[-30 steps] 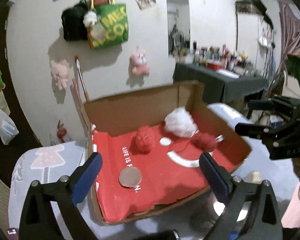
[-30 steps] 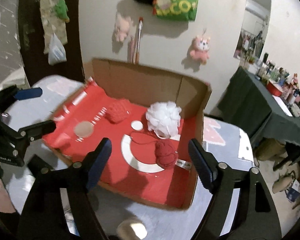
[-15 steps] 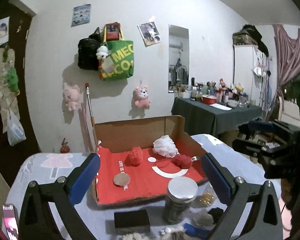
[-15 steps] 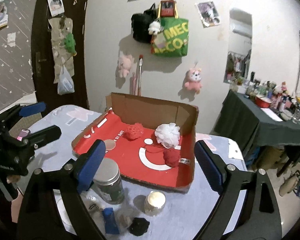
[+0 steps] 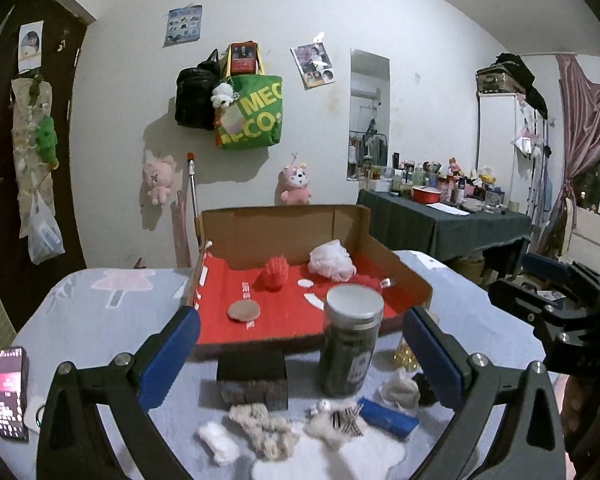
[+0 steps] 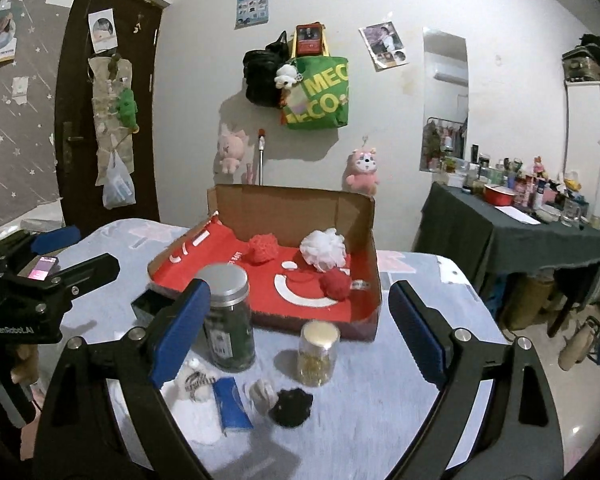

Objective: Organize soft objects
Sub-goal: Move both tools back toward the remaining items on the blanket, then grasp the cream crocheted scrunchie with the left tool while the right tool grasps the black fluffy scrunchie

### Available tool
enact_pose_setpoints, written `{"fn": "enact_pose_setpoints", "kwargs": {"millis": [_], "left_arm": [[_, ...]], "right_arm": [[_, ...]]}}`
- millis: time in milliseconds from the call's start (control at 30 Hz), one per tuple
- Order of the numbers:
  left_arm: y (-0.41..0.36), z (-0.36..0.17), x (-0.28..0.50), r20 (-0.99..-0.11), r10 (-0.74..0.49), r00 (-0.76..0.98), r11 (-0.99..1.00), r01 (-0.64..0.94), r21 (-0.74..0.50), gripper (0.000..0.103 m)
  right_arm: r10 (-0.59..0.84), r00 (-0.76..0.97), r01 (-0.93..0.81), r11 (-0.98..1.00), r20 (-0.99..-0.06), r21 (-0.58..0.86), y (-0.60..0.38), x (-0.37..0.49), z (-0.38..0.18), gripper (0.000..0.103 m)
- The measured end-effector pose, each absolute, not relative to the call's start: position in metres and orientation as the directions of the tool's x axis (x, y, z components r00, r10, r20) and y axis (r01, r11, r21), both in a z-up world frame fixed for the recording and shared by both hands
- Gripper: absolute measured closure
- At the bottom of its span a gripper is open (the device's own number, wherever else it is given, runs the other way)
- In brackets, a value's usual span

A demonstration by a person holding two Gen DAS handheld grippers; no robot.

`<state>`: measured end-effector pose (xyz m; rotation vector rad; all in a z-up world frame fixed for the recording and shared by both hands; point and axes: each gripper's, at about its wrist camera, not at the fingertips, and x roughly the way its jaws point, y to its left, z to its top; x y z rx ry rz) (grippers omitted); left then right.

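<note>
Both grippers, left (image 5: 300, 356) and right (image 6: 296, 326), spread wide, grasping nothing. Three puffs in the red box (image 6: 364, 240): white puff (image 6: 324, 249). Only from left: phone (image 5: 12, 392), cream scrunchie (image 5: 264, 430). Only from right: whole small gold jar (image 6: 318, 354).

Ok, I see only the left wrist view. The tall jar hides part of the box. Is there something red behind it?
Observer: Yes, a red ball lies there, beside the white pouf.
Operator: And what is half hidden, with gold inside?
Observer: A small glass jar with a gold lid, standing in front of the box.
Operator: Do the right tongs hold anything?
Observer: No, the right tongs are open and empty.
</note>
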<state>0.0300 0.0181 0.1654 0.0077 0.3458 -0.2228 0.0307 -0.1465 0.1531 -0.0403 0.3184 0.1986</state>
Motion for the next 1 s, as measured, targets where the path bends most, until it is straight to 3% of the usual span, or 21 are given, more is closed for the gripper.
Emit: {"fn": "enact_pose_setpoints", "kwargs": {"millis": [500, 1000], "left_arm": [[0.016, 0.069, 0.031, -0.513, -0.19, 0.837, 0.981, 0.183, -0.065, 0.0], [0.042, 0.054, 0.051, -0.58, -0.153, 0.8, 0.988, 0.131, -0.079, 0.001]], "right_arm": [[0.19, 0.851, -0.162, 0.982, -0.491, 0.098, -0.152, 0.044, 0.046, 0.011], [0.201, 0.817, -0.162, 0.98, -0.541, 0.119, -0.15, 0.065, 0.026, 0.011]]}}
